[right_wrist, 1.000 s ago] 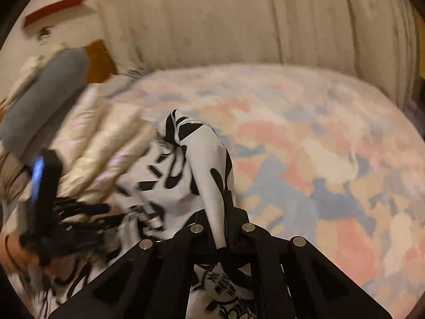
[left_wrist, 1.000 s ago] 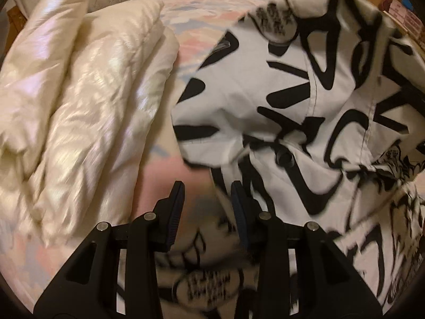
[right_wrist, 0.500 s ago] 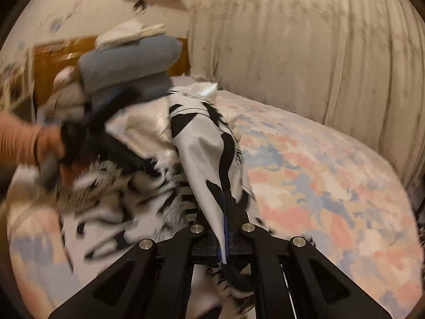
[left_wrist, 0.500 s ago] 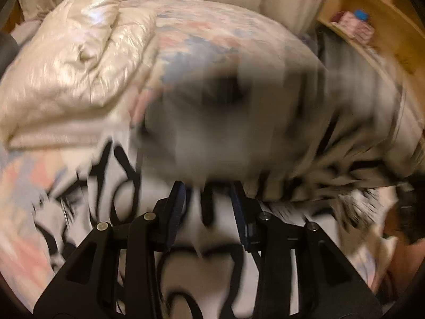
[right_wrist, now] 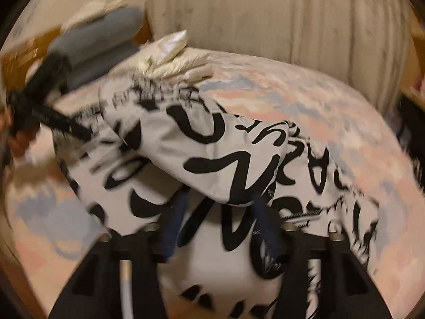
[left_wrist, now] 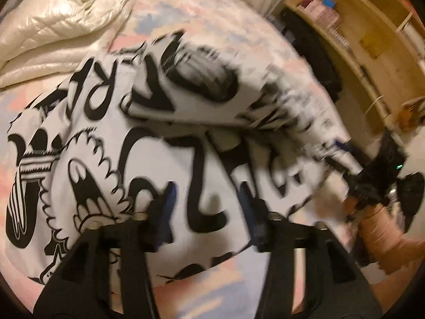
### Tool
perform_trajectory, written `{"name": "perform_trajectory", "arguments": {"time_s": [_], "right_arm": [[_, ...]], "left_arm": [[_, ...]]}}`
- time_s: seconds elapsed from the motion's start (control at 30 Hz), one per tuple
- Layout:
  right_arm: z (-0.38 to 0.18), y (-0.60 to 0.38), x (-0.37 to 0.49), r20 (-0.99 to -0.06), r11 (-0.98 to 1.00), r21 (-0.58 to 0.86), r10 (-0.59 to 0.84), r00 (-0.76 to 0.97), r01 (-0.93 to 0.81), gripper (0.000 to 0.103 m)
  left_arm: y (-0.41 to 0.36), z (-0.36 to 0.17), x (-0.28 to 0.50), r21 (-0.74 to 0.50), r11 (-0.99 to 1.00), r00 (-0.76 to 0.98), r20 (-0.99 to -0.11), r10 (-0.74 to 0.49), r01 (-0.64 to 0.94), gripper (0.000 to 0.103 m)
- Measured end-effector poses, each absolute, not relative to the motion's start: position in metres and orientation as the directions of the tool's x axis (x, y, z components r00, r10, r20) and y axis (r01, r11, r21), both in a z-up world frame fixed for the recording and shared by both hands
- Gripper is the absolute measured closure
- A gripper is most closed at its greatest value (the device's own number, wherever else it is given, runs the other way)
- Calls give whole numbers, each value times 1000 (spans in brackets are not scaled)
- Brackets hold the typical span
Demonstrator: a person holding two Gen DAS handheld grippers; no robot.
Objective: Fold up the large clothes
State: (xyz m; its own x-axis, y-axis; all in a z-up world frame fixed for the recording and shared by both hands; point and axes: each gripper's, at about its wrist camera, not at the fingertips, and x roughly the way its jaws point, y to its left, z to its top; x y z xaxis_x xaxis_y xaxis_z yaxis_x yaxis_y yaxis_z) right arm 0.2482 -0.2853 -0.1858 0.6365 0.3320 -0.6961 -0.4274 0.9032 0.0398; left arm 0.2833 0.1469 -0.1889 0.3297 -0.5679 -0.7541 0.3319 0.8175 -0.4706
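Pastel patchwork bedspread (left_wrist: pixel 202 13); cream quilted duvet (left_wrist: pixel 61 18) bunched at far edge; wooden shelving (left_wrist: pixel 372 26); pale curtain (right_wrist: pixel 279 18).

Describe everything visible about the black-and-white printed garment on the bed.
The garment is white woven-looking cloth covered in bold black lettering and cartoon graphics. It lies spread on the pastel patterned bed, with one part folded over the body as a loose, raised flap. Its far edge lies near the cream duvet. The left tool and right tool hover just over it, jaws just opened, gripping nothing. Blur hides seams and fastenings.
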Motion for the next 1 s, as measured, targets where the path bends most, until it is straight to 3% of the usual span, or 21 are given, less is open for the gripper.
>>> {"name": "perform_trajectory", "arguments": {"time_s": [0.13, 0.2, 0.27, 0.37, 0.5, 0.7, 1.0], "right_arm": [[-175, -302, 252, -690, 886, 272, 451, 566, -375, 32], [-174, -311, 260, -665, 850, 415, 528, 529, -325, 17], [-181, -326, 271, -606, 768, 592, 624, 493, -245, 11], [-195, -341, 292, -548, 654, 749, 701, 456, -105, 10], [-219, -353, 312, -531, 578, 815, 725, 439, 33, 10], [-248, -362, 326, -523, 534, 839, 742, 420, 101, 10], [-256, -355, 342, -558, 569, 815, 720, 413, 108, 10]], "left_arm": [[153, -173, 300, -598, 726, 315, -655, -687, 340, 38], [160, -167, 310, -668, 670, 315, -591, -742, 324, 35], [165, -168, 323, -740, 606, 314, -525, -791, 291, 32], [173, -177, 339, -817, 533, 329, -452, -829, 220, 30], [172, -197, 355, -861, 489, 323, -428, -844, 139, 30], [173, -222, 387, -875, 480, 350, -432, -831, 61, 30], [152, -240, 440, -819, 572, 344, -525, -778, 44, 30]]}}
